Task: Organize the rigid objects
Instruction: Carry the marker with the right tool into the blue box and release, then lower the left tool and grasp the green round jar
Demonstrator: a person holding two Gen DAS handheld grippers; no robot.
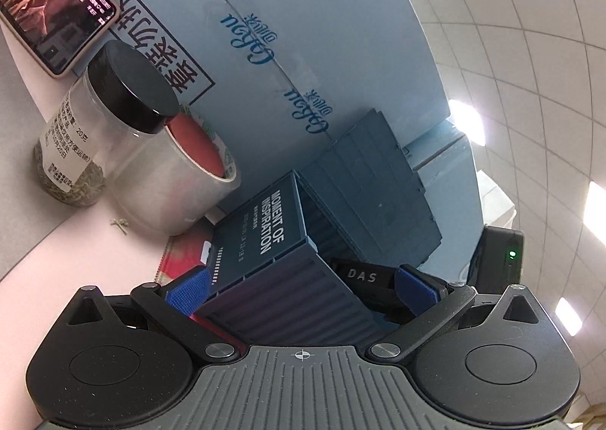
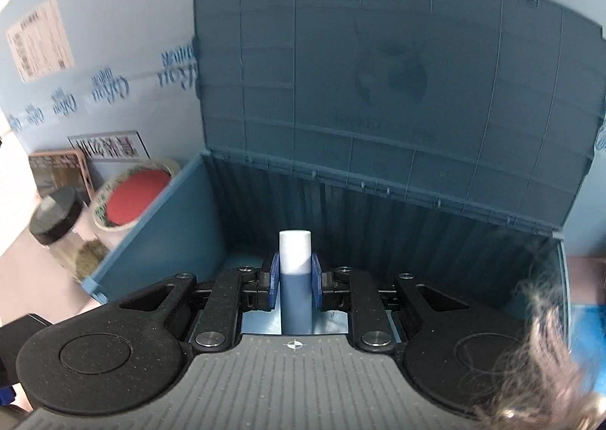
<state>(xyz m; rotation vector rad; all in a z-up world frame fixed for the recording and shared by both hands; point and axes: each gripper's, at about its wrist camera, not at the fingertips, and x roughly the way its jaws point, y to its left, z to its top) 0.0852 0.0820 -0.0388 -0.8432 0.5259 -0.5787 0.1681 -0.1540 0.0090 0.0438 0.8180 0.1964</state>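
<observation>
Right gripper: closed down narrow on a small blue-and-white cylinder, one blue pad on each side of it, the white end sticking out past the fingertips.

Where the cylinder is: held above the open mouth of the blue storage box, pointing down into its dark ribbed interior; it is not resting on the box floor as far as I can see.

Box lid: swung up and standing open at the far side, leaning back toward the pale blue cardboard wall behind.

Left gripper: jaws spread wide, with the near corner of the box between them. The left blue pad lies against the box's side; the right pad sits apart from the box, so I cannot tell whether it truly grips.

Box seen from the left wrist: tilted in view, white lettering on its end panel, its lid up behind it.

Left of the box: a roll of clear tape with a red core, and just beside it a clear jar with a black cap and dried bits at the bottom.

Far left: a phone with a lit screen, propped against the cardboard.

Near right edge, right wrist view: some hair and a blue sleeve of the person.
</observation>
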